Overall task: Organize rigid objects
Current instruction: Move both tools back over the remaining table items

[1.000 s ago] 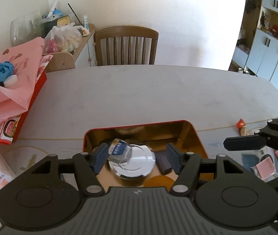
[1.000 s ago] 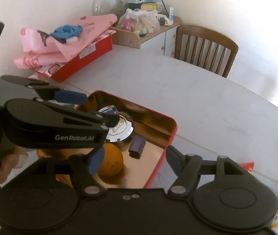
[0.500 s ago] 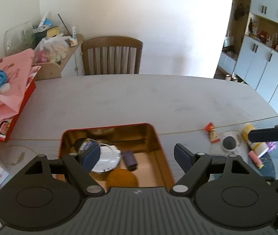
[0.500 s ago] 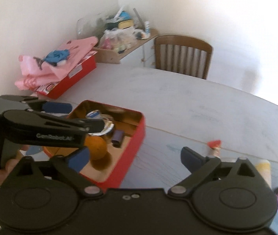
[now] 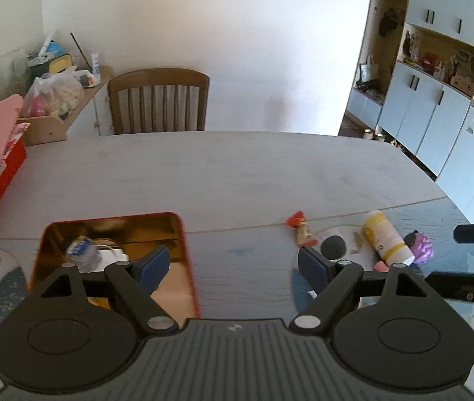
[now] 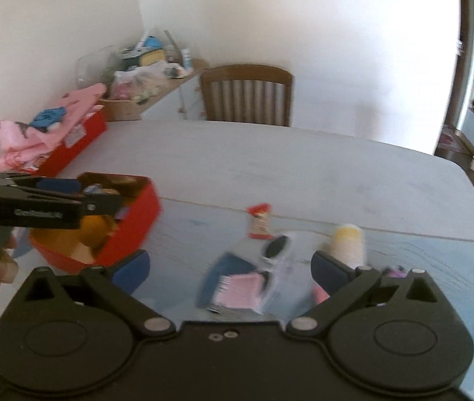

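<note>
We found the left gripper (image 5: 233, 265) released, its jaws just widened, empty, red metal tin (image 5: 188, 267) beside it; right gripper (image 6: 230, 269) released, empty, above a yellow-capped plastic bottle (image 6: 348, 242) near the table's (image 5: 203, 173) front edge.

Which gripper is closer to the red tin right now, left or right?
Left. The left gripper hangs at the red tin, one finger over its inside. The right gripper is off to the side, over the pink packet, both open and empty.

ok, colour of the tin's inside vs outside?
Tin: red outside, gold inside. The right wrist view shows both best.
</note>
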`<state>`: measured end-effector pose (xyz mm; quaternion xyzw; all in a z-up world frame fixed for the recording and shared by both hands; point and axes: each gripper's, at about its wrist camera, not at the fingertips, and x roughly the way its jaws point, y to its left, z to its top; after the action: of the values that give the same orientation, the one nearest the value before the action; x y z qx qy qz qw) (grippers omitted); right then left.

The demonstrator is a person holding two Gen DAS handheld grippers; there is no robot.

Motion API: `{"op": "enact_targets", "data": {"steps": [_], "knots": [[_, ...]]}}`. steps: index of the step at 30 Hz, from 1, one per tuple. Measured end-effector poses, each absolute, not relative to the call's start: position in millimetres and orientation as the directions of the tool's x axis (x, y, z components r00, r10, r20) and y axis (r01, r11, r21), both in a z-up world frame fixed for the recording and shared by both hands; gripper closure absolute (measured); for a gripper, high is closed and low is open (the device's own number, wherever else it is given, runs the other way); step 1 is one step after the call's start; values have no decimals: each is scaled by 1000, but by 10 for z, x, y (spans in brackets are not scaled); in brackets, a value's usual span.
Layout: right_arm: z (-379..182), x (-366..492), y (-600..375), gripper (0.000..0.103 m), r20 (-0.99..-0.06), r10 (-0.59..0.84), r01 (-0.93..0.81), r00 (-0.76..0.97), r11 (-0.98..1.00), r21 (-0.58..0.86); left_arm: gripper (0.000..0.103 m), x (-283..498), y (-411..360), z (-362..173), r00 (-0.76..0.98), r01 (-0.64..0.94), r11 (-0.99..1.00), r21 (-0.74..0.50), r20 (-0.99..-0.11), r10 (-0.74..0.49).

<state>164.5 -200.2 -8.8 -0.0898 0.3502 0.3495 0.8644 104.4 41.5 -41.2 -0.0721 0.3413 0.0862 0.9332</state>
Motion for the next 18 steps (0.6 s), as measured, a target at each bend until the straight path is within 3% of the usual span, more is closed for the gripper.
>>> {"op": "enact_targets", "data": {"steps": [18], "knots": [[-561, 2381, -2894, 2, -730, 443, -569, 521, 817, 91, 19, 1274, -473, -881, 687, -194, 980, -49, -720, 100]]}}
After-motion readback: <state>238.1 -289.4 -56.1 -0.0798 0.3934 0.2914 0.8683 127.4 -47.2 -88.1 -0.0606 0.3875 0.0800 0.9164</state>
